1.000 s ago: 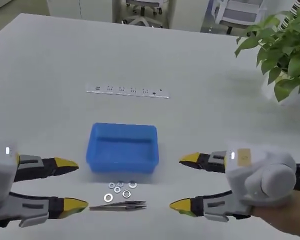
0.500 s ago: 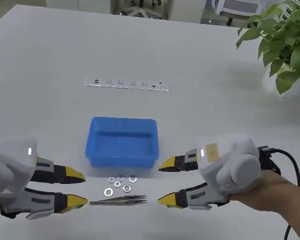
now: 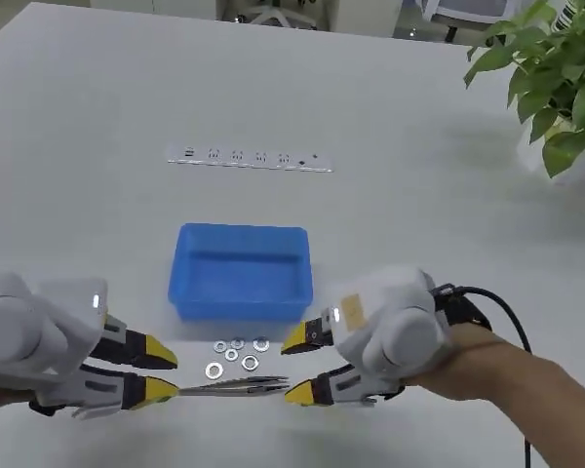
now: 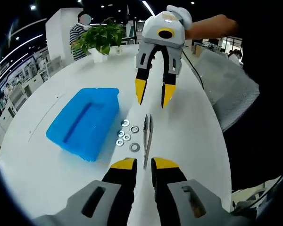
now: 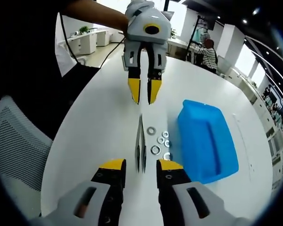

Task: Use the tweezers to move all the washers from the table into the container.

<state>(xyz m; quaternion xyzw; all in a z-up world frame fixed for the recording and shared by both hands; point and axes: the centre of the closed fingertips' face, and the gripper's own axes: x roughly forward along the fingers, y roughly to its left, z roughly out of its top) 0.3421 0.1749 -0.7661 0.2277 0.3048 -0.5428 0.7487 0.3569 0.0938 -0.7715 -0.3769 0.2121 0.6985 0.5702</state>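
1. Plainly, the only markings are on the white power strip (image 3: 249, 158), which lies on the bench (image 3: 419, 195) beyond the far side of the blue container (image 3: 240, 304), and they are too small to read.
2. Inside the container only its own blue floor shows.
3. Six washers (image 3: 236, 353) lie loose on the bench just beside the container's near wall, close together but outside it.
4. The tweezers (image 3: 232, 388) lie flat on the bench just past the washers from the container, roughly parallel to that near wall.
5. The left gripper (image 3: 166, 371) is at the container's near left corner, pointing at one end of the tweezers. Its claw stands apart with a narrow gap and clamps nothing.
6. The right gripper (image 3: 292, 369) is at the container's near right corner and faces the left one across the tweezers. Its claw is spread wider and also clamps nothing.
7. In both gripper views the tweezers run up from the gap between that view's own jaws; whether any jaw touches them cannot be told.
8. A green plant (image 3: 556, 68) stands well off beyond the container's far right.
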